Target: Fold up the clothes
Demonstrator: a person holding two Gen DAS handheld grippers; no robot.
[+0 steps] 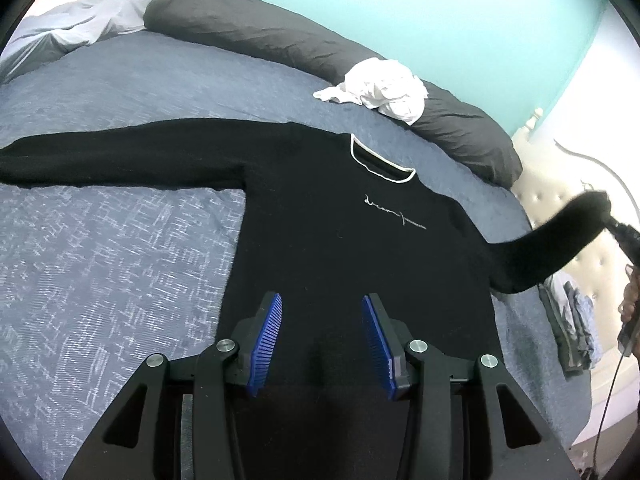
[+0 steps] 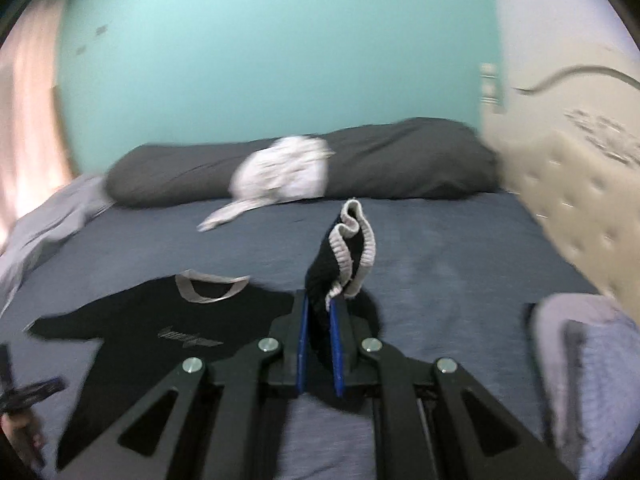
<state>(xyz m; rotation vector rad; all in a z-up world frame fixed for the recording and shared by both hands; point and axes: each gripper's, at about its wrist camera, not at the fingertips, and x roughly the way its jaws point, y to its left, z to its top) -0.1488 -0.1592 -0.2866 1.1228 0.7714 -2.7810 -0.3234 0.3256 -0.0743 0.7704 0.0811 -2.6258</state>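
**Sleeve lifted over a sweater spread on the bed**

Blue bedding (image 1: 120,240) runs out under both of my tools, with a turquoise wall behind it. Nearest my left gripper (image 1: 322,344), whose blue pads stand spread with nothing between them, lies the black sweater (image 1: 340,240): its lower body sits right below and ahead of the fingers, chest lettering up, white-trimmed collar further ahead. One sleeve stretches flat off to the left of that tool; the other rises off the bed to its right.

That raised sleeve (image 2: 320,280) is what my right gripper (image 2: 320,344) has pinched, pads pressed together on the knit just below the pale ribbed cuff (image 2: 356,240), which flops above the fingertips. The right view is blurred by motion.

Beyond the sweater, a crumpled white garment (image 1: 380,88) rests against a long dark pillow (image 1: 280,40).

By my judgement the knit is soft, limp and fairly light; it droops wherever it is unsupported and should not slip from ribbed pads. The cuff and hem edges, thicker than the rest, look like the best places to take hold, and the shoulder seam a sensible fold line.
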